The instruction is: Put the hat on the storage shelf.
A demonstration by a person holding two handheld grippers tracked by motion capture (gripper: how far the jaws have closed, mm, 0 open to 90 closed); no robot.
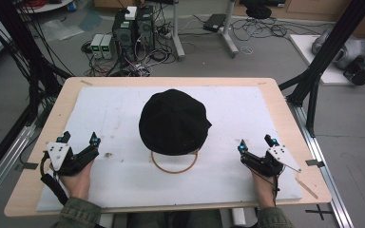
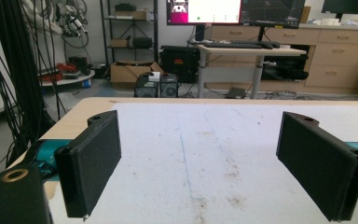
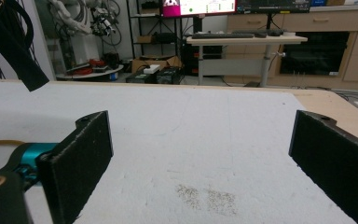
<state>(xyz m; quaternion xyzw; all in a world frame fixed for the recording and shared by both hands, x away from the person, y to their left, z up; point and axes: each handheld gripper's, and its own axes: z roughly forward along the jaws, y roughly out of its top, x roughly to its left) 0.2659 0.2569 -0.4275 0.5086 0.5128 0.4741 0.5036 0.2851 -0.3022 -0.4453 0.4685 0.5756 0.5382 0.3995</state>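
Bare mat (image 1: pixel 114 114) flanks the black cap (image 1: pixel 173 122) (wooden ring (image 1: pixel 174 164) beneath).

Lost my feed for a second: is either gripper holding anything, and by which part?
Nothing is held. The left gripper and right gripper rest open either side of the black cap.

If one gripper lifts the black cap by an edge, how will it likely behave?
The black cap looks like soft fabric, so it would probably sag and fold. It seems light and unlikely to roll. It overlaps the thin ring, which a push might drag along.
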